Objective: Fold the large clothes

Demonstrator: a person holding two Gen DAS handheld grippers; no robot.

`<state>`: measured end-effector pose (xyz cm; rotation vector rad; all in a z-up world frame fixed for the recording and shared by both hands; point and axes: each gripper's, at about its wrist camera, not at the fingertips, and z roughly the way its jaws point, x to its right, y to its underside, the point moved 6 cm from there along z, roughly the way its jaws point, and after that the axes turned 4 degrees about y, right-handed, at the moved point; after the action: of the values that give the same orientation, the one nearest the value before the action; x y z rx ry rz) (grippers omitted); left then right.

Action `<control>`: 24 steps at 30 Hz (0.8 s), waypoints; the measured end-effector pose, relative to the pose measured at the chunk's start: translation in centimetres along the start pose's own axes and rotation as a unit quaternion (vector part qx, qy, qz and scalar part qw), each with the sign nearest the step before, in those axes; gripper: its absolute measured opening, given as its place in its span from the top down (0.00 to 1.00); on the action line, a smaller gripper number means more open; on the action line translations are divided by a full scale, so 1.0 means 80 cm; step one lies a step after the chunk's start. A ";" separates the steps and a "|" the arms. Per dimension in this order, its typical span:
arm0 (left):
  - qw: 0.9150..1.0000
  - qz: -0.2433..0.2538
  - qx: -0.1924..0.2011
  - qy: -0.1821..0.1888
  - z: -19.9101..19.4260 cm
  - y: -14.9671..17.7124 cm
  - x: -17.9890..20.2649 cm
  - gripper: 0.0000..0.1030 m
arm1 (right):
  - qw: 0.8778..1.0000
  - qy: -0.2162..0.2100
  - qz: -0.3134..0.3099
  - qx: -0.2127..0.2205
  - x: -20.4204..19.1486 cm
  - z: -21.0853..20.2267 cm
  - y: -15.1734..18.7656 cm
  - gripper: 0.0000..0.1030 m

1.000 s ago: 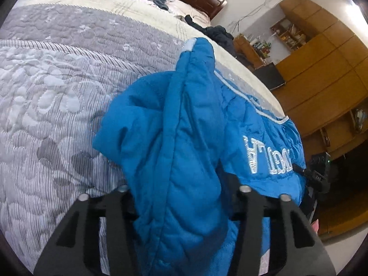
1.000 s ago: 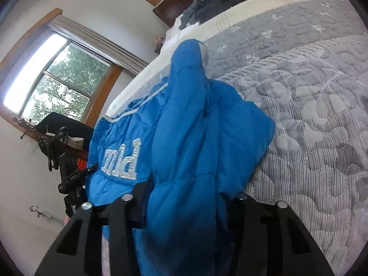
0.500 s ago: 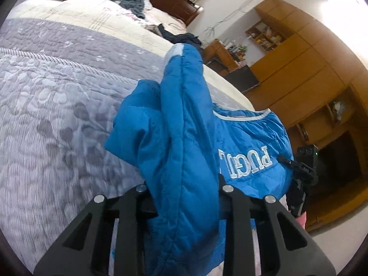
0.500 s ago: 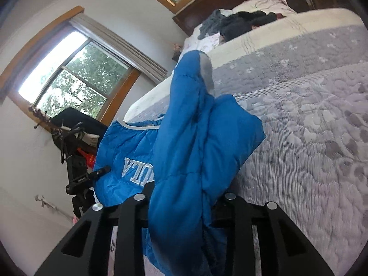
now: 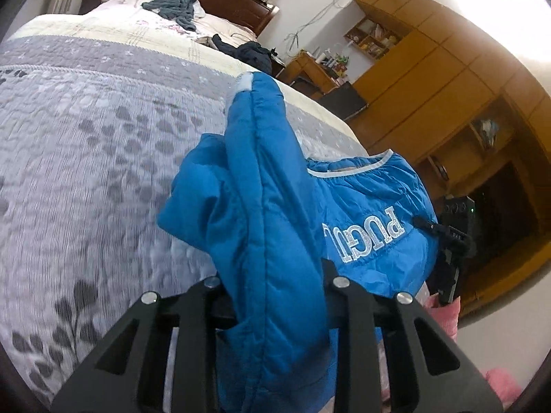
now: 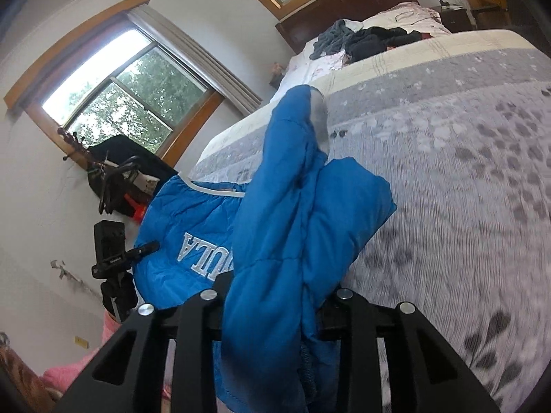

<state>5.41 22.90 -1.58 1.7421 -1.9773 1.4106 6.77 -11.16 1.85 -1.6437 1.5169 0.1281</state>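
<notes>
Both cameras had tipped up since a second before, so more of the far wall and the window (image 6: pixel 117 103) showed, and the blue jacket (image 5: pixel 275 213) sat lower in each view. It was a puffy, quilted jacket with a pale trim along one edge and big silver letters (image 5: pixel 365 237) stitched on it. One sleeve stuck up, with a grey cuff (image 5: pixel 243 82) at its tip. The jacket hung partly over the near edge of the bed (image 5: pixel 86 158), above a grey quilt with leaf shapes.

The left hand-held gripper (image 5: pixel 275 309) was clamped on a thick fold of the jacket, which filled the space between its black fingers (image 5: pixel 193 316). The right hand-held gripper (image 6: pixel 272 313) pinched another fold of the same jacket (image 6: pixel 286 234) in the same way.

Far up the bed lay a heap of dark clothes (image 6: pixel 375 39) and a grey-blue one (image 5: pixel 175 5). Wooden cupboards (image 5: pixel 458 79) stood by the wall, and their open shelves held small things too tiny to make out
</notes>
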 end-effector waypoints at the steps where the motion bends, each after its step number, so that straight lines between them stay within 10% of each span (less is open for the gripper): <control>1: 1.000 -0.001 0.000 -0.001 -0.001 0.007 -0.005 0.75 | 1.000 0.000 0.004 -0.002 0.002 0.000 0.009 0.71; 18: 0.995 -0.090 -0.002 0.049 0.031 0.074 -0.107 0.55 | 0.990 -0.033 0.132 -0.042 0.111 0.065 0.090 0.56; 24: 0.996 -0.093 -0.005 0.015 0.003 0.065 -0.101 0.54 | 0.994 0.040 0.099 -0.020 0.111 0.030 0.075 0.43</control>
<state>3.69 27.74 -9.70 1.8363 -1.7515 1.3546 5.03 -15.64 -8.05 -1.5427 1.7482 0.2039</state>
